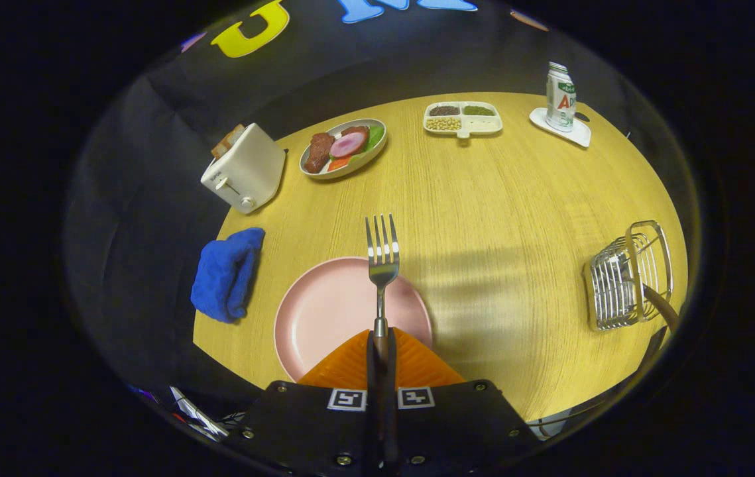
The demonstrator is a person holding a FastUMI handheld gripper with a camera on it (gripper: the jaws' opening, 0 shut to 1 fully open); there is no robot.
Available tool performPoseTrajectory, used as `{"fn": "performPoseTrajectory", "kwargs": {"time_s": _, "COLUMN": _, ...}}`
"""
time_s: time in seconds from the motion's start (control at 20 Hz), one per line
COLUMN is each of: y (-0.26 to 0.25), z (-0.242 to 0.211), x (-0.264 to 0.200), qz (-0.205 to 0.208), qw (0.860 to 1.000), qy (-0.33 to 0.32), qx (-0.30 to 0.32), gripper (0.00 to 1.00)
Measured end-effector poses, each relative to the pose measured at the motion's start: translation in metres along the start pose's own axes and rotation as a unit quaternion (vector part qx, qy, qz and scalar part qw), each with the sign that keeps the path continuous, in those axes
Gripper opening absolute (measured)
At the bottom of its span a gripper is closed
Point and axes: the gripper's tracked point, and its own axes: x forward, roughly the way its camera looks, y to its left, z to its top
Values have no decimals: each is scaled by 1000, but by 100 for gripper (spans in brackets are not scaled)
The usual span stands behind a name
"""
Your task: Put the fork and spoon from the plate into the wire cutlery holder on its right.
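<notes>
Both claw (381, 344) fingers clamp the fork (382, 265) above the plate (324, 311).

The tool (381, 344) has 2 orange fingers (344, 368), ribbed across their faces and tapering forward to a shared point. Behind them sits a black body with flat angled faces. 2 small square black-and-white markers lie side by side on its front edge, and brass-coloured screw heads dot its corners and lower rim.
</notes>
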Motion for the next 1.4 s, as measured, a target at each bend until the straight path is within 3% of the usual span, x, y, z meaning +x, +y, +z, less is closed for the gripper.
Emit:
{"fn": "performPoseTrajectory", "kwargs": {"time_s": 0.9, "y": -168, "z": 28, "x": -115, "qz": -105, "qw": 985, "qy": -90, "qx": 107, "gripper": 3}}
{"fn": "performPoseTrajectory", "kwargs": {"time_s": 1.4, "y": -198, "z": 1, "x": -134, "qz": -115, "qw": 982, "qy": -62, "qx": 133, "gripper": 3}}
